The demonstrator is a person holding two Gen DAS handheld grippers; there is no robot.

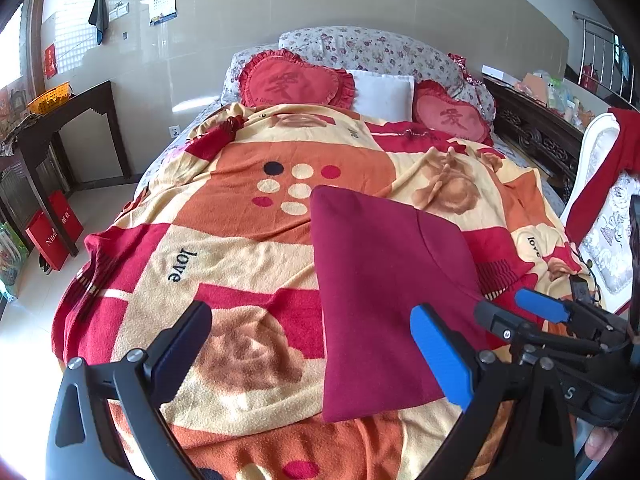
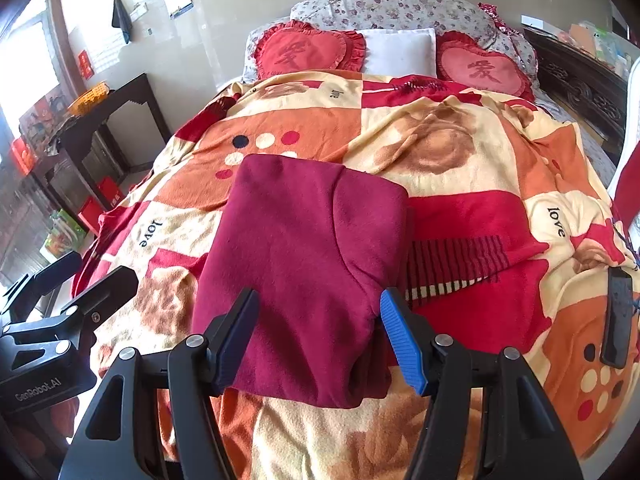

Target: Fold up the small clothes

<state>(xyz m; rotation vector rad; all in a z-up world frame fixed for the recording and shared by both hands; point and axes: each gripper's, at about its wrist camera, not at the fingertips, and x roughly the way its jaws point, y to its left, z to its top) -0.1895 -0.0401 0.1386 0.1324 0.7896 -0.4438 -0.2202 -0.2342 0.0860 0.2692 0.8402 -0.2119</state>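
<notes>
The folded maroon garment (image 2: 304, 264) looks like soft, matt fleece with a fine nap, lying on a fuzzier, coarser-piled patterned blanket (image 2: 460, 216). The right gripper (image 2: 320, 336) and left gripper (image 1: 312, 356) are matt black plastic with shiny metal rivets and ribbed blue pads (image 2: 402, 342). The wall tiles (image 1: 208, 40) are glossy, the side table (image 1: 60, 120) dark wood.

Both wrist views face up the bed (image 1: 248, 208), sharing its pillows.
</notes>
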